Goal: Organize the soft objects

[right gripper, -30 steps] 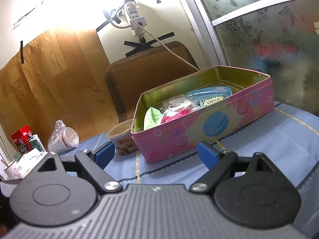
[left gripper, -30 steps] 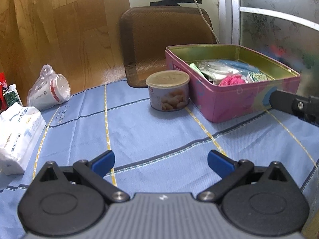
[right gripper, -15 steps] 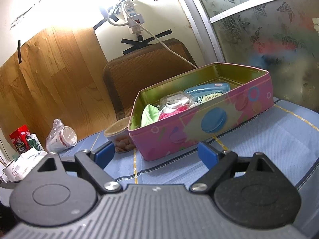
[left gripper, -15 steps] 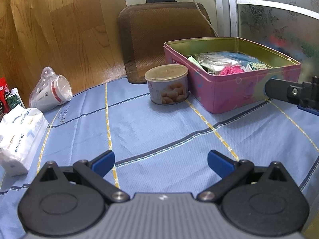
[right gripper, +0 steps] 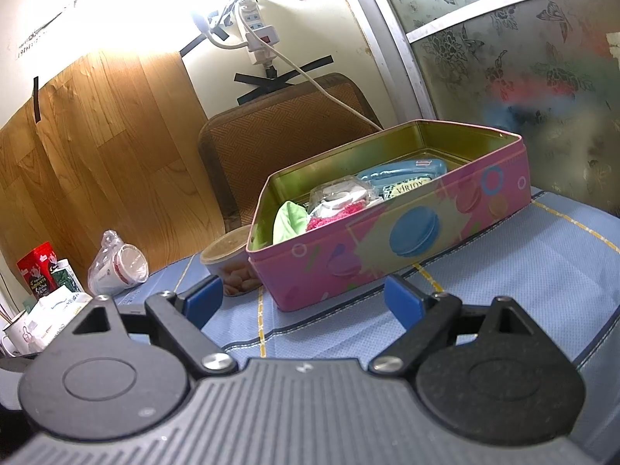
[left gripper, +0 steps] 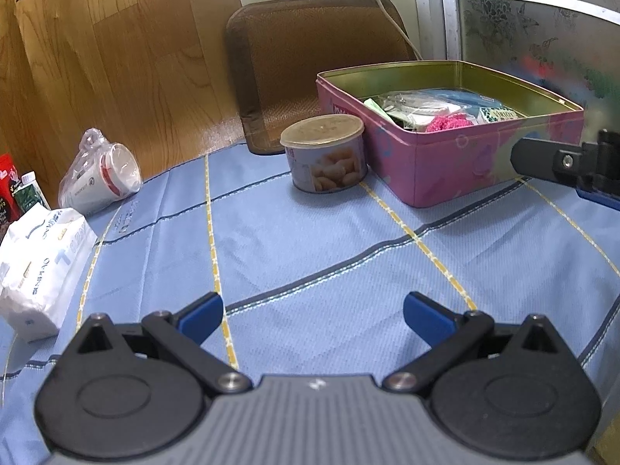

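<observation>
At the far left a white tissue pack [left gripper: 38, 267] lies on the blue-clothed surface [left gripper: 310, 240], the one soft thing outside the pink tin [left gripper: 465, 166], which already holds a pink fuzzy item [left gripper: 449, 122]. The left tongs [left gripper: 313, 316] and right tongs [right gripper: 303, 297] both gape wide and empty. This looks like a pause between picks; next, likely, the left tongs swing toward the tissues.

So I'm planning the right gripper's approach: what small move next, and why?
Probably lift the right gripper forward over the pink tin rim. It is open and empty, low before the tin wall, while the soft pink fluffy item lies inside.
</observation>
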Motion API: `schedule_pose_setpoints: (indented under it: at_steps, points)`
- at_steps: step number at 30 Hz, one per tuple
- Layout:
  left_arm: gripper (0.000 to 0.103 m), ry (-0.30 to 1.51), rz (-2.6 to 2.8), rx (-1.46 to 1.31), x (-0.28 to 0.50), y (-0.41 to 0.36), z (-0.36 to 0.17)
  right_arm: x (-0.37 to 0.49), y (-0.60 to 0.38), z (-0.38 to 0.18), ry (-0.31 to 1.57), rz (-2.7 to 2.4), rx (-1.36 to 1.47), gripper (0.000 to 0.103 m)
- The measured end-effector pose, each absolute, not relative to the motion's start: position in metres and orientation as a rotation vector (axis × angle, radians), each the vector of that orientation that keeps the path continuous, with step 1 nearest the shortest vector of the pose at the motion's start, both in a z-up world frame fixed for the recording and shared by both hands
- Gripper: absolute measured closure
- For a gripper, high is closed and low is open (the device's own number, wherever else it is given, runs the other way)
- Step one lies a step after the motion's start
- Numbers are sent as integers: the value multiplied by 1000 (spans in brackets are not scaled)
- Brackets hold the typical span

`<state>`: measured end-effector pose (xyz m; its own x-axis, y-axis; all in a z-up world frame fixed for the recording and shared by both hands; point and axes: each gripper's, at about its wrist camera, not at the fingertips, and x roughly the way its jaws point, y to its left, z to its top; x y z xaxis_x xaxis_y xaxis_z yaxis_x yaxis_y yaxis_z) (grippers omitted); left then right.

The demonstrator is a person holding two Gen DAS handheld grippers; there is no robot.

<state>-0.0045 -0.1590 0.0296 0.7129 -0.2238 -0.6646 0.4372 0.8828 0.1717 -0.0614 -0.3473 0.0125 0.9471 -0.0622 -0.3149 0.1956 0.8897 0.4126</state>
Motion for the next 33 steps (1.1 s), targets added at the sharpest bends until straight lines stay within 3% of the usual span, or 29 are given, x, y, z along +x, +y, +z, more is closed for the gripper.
schedule_pose_setpoints:
  at_steps: [33]
  points:
    - [0,733,-409,331,-6,-161,29,-63,-349,10,295,-151,460,11]
